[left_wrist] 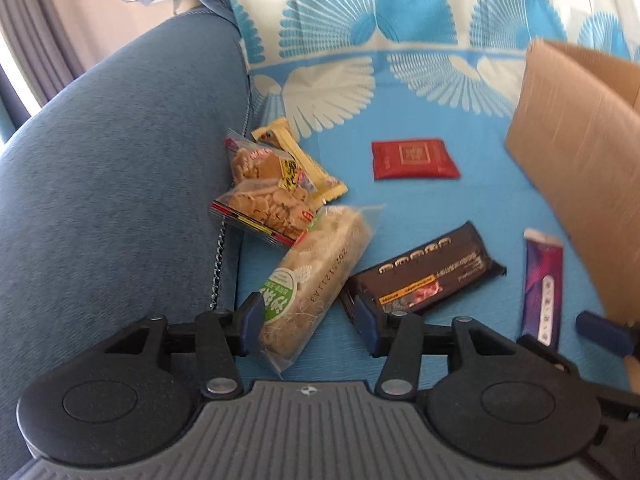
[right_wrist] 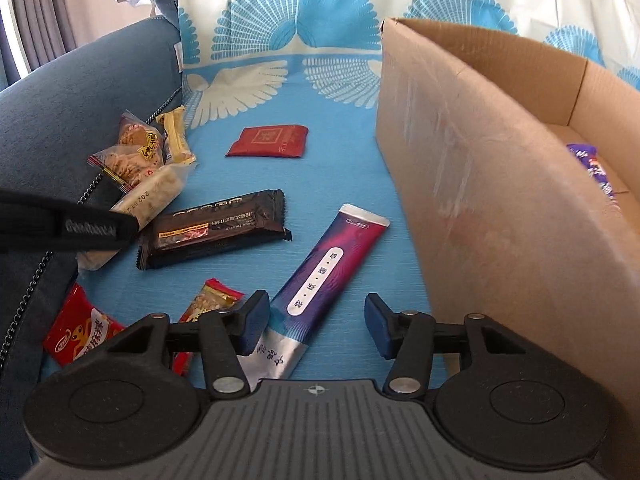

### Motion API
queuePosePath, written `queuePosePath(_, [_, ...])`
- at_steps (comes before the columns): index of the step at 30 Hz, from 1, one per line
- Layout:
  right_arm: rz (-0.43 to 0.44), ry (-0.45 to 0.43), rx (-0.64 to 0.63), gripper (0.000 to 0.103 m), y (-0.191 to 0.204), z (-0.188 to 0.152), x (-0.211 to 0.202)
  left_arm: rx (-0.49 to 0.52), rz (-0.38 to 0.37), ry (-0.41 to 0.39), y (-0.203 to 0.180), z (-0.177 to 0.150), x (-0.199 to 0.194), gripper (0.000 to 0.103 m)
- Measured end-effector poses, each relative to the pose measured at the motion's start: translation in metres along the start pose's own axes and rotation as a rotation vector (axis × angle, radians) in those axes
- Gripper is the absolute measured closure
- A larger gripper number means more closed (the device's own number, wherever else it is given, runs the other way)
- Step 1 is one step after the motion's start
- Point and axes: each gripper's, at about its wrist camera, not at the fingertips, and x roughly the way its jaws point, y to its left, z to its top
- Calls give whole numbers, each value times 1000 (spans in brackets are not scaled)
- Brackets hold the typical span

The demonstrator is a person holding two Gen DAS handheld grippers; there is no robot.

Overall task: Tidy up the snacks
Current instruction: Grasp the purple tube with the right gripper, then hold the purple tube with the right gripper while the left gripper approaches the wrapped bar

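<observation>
Snacks lie on a blue patterned cloth (left_wrist: 400, 208). My left gripper (left_wrist: 310, 322) is open over the near end of a pale rice-cake pack (left_wrist: 320, 268), next to a dark chocolate bar (left_wrist: 424, 276). My right gripper (right_wrist: 316, 326) is open over the lower end of a purple stick pack (right_wrist: 328, 268). A red sachet (left_wrist: 414, 159) lies farther back; it also shows in the right wrist view (right_wrist: 268, 141). Biscuit packs (left_wrist: 260, 200) and a yellow bar (left_wrist: 304, 160) pile at the left. A cardboard box (right_wrist: 500, 184) on the right holds a purple snack (right_wrist: 592, 168).
A blue sofa armrest (left_wrist: 112, 184) rises on the left with a chain (left_wrist: 218, 264) along its seam. Two red snack packs (right_wrist: 80, 332) lie near the right gripper's left finger. The box wall stands close to the right gripper's right side.
</observation>
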Motion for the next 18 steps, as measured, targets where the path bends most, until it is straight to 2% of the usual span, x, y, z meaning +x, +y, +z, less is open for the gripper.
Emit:
queuePosePath(3, [6,8,-7,46,1,2,7,27,19,15,-4,-1,7,45])
queuePosePath(7, [-9,0,-62,50,3,1,11,41,35,23,-4,-2,12,45])
queuePosePath(11, [-7,-12,-104,67,0,1,9,46,49,21,-4,-2,13,47])
queuePosePath(12, [-1,-14,-112,72,0,0,8,48,57,23,-4,-1,14,50])
queuePosePath(13, [4,-17,-121,74,0,0,7,50,74,26,-4,-1,14,61])
queuePosePath(15, [14,-19,-138,78,0,-2,5,33,77,26,0,0,12,65])
queuePosePath(18, [51,-11,-139,80,-2,-4,-3,-7,68,2,6,0,2,86])
